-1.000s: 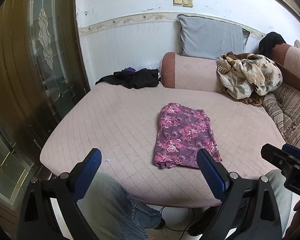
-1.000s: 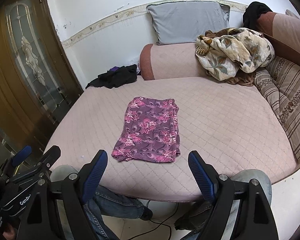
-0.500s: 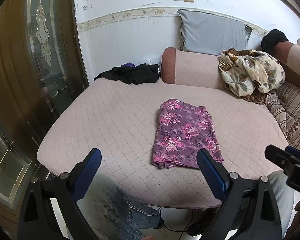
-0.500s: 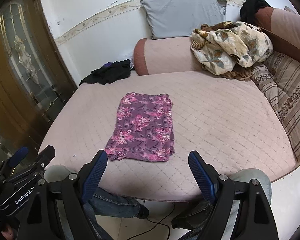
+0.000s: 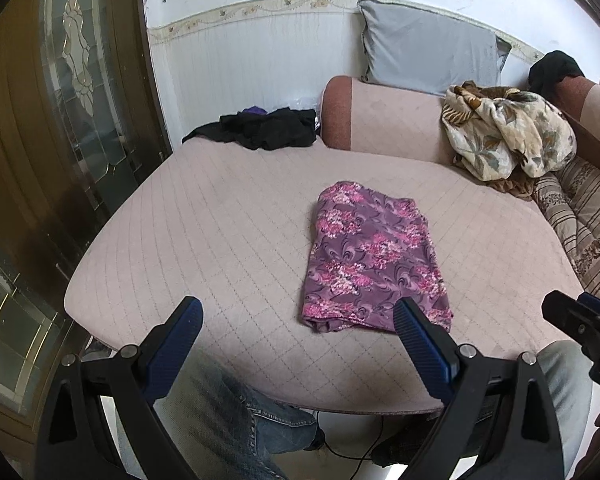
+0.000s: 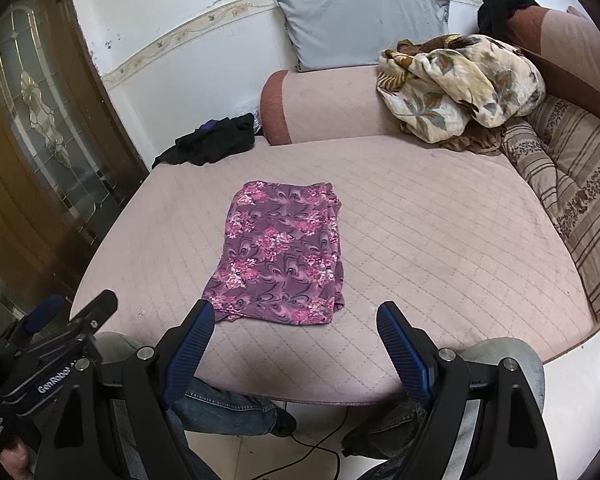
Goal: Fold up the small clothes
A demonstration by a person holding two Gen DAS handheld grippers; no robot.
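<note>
We held both the left hand-held gripper (image 5: 296,318) and the right hand-held gripper (image 6: 296,320) spread wide, grasping nothing, short of the folded purple floral cloth (image 6: 282,254) on the pink quilted bed (image 6: 440,232).

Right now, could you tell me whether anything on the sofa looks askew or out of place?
The purple floral garment lies folded but slightly skewed, its near edge rumpled. A black clothing heap sits crumpled at the far-left corner, and a floral blanket is bunched on the backrest. Both grippers are open, touching nothing.
</note>
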